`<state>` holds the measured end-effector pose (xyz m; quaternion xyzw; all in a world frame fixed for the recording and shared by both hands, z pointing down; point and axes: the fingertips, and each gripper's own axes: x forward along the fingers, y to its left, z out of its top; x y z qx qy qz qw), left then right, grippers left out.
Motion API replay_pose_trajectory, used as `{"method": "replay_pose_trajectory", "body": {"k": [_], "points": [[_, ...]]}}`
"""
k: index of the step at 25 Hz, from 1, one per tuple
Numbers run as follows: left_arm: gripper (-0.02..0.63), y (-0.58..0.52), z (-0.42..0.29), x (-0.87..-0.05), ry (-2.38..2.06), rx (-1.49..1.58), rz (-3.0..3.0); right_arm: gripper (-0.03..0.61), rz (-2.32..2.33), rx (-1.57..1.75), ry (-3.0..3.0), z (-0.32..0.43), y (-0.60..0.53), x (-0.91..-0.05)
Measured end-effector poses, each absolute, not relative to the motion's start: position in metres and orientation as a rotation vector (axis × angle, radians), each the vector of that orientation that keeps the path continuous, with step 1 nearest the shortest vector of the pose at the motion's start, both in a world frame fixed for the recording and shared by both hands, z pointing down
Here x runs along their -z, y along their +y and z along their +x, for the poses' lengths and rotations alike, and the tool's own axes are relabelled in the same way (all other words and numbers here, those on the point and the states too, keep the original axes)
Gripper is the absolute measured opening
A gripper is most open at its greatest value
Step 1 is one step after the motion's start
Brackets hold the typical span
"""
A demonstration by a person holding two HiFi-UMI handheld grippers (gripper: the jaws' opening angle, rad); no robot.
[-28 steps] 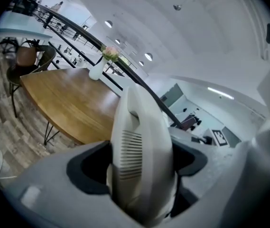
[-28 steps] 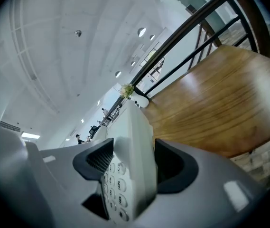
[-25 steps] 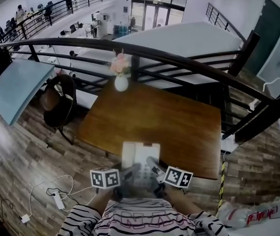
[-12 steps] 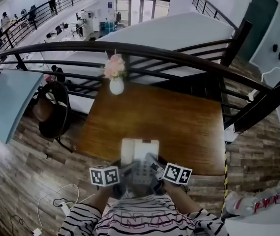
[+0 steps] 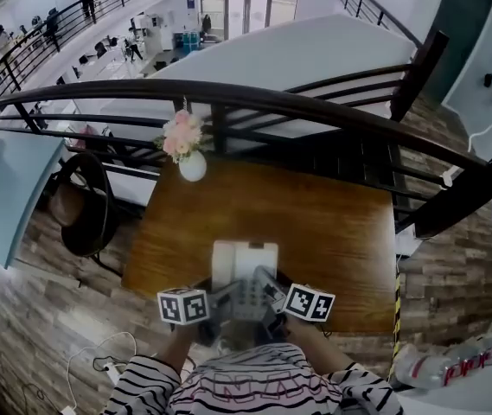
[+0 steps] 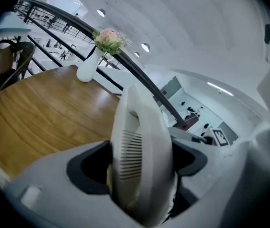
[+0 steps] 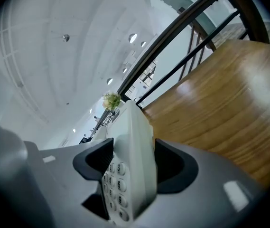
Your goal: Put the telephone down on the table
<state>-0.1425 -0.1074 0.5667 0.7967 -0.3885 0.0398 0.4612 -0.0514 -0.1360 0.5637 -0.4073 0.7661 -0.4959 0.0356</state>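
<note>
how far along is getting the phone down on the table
Done: the telephone is clamped from both sides, the left gripper on its slotted side and the right gripper on its keypad side, and it is over the near part of the wooden table. In hand: it looks held off the tabletop, not resting. Left: lower it onto the wood, then open both grippers.
</note>
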Motion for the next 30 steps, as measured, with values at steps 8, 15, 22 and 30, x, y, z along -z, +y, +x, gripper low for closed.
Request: {"method": "replay_pose_trajectory", "body": {"k": [8,15,22,30], "points": [[0.38,-0.196,-0.113,-0.588,-0.964,-0.091,1.928,0.262,-1.246,1.555,2.375,-0.022,-0.227,-0.584],[0.38,-0.266,-0.103,-0.609,-0.973,-0.095,1.915,0.262,-1.235,1.566,2.378,-0.013,-0.298,-0.605],[0.38,-0.327,-0.097,-0.631,-0.987,-0.12,1.917,0.262,-1.225,1.581,2.35,-0.006,-0.358,-0.63],[0.38,-0.401,-0.076,-0.653,-0.969,-0.149,1.928,0.262,-1.248,1.578,2.321,0.016,-0.428,-0.653]]}}
